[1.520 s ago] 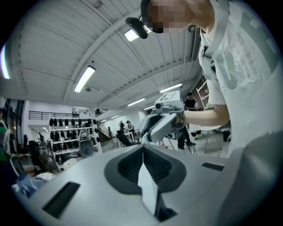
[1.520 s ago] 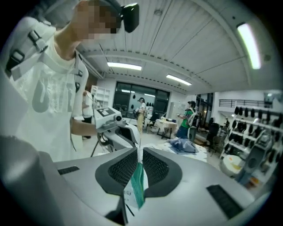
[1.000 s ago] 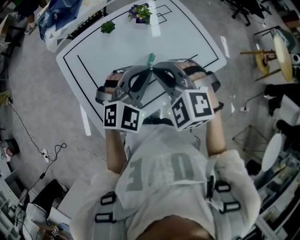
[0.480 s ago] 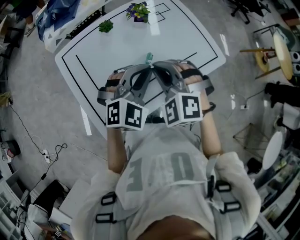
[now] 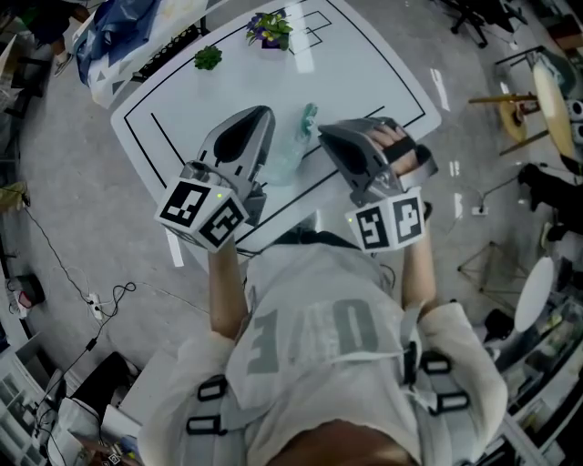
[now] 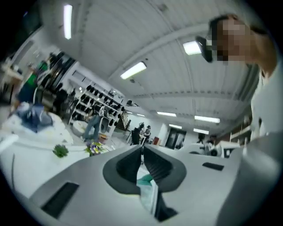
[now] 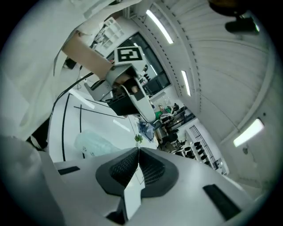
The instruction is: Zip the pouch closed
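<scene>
A translucent pouch [image 5: 290,150] with a teal end [image 5: 308,114] sits between my two grippers over the white table [image 5: 364,55]. In the head view my left gripper [image 5: 266,113] is just left of it and rolled onto its side. In the left gripper view, that gripper [image 6: 142,148] is shut with the pouch's teal end and clear film [image 6: 148,190] pinched between its jaws. My right gripper [image 5: 321,133] comes in from the right. It [image 7: 138,149] is shut on a pale flat strip [image 7: 133,192] that looks like the pouch's edge. The pouch body [image 7: 95,143] shows left of its jaws.
At the table's far side stand a small green plant [image 5: 208,57] and a pot of purple flowers [image 5: 271,27]. Black lines mark the tabletop. The table's near edge is close to the person's body. A blue cloth [image 5: 127,23] lies at the far left, and cables run over the floor.
The two grippers, tips together a second ago, have drawn apart. The left one has rolled and swung left and up. The pouch, hidden before but for its teal tip, now shows between them.
</scene>
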Demonstrator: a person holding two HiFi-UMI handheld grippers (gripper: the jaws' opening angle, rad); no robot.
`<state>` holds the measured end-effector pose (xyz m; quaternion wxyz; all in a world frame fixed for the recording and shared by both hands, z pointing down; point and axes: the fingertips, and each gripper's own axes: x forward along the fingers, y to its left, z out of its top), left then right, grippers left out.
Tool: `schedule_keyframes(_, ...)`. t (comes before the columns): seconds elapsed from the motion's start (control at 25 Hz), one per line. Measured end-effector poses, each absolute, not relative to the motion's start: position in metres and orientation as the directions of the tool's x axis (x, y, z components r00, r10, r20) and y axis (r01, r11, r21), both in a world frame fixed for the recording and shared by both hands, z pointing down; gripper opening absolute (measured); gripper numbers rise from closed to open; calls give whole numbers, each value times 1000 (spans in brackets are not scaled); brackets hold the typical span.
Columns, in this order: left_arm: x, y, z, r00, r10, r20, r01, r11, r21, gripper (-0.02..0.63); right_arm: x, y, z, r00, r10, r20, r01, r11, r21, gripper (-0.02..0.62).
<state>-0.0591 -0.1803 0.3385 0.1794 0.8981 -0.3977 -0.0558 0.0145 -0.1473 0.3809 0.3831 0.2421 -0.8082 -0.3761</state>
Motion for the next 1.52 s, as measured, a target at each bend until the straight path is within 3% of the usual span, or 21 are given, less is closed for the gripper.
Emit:
schedule_keyframes(0.08,-54,-181,338,711,-703,-5,-589,-600,542,12,12,-145,372,-600,-693,400,-48,530,846,14)
schedule_keyframes(0.2,-37,-180,345,776,-631,15,-501,-601,623,25,5,-137,363,-637,-679,366,15,463,886,14)
schedule_keyframes(0.4,-19,-173,348,867,-496,-43,-292,-576,764,141,-1,-127,356,-683,-639,354,84,414,907,13)
schedule_keyframes(0.56,-14,-169,346,889,-437,-134,-139,-537,832,155,-1,-126,354,-697,-634,335,84,392,916,12)
schedule_keyframes(0.76,-10,-167,345,877,-436,-202,-43,-489,871,153,-4,-122,352,-714,-626,315,71,382,921,12)
schedule_keyframes(0.84,-11,-169,340,859,-453,-241,-4,-475,880,109,-3,-124,351,-716,-626,311,66,382,922,13)
schedule_keyframes(1.04,-23,-177,333,808,-517,-283,16,-461,887,37,-2,-126,353,-712,-627,317,67,389,919,12)
schedule_keyframes(1.52,-11,-171,335,828,-505,-244,-41,-489,871,32,2,-128,356,-704,-638,311,59,384,922,13)
